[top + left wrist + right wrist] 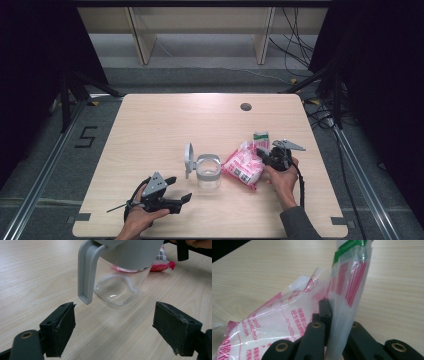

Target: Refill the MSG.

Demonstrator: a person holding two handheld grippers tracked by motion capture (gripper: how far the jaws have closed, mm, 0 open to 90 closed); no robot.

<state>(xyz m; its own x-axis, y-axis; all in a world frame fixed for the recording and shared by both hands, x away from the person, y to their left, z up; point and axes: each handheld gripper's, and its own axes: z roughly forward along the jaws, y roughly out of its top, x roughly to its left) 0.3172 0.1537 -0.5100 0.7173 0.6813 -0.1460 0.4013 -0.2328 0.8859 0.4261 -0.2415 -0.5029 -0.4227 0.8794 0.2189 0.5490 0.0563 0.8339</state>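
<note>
A pink-and-white plastic bag (242, 166) lies right of centre on the wooden table (165, 120), its clear top with a green strip (260, 138) sticking up. My right gripper (263, 153) is shut on that top; in the right gripper view the jaws pinch the clear film (347, 290) above the bag's body (274, 325), right gripper (331, 315). A clear container (208, 171) with a grey hinged lid (188, 159) standing open sits left of the bag. My left gripper (181, 189) rests open near the front edge, its jaws (122, 327) wide apart before the container (120, 287).
A dark round hole (245, 106) sits in the table's far right part. Beyond the table are a grey floor, wooden shelf legs and cables. Metal rails run along both sides of the table.
</note>
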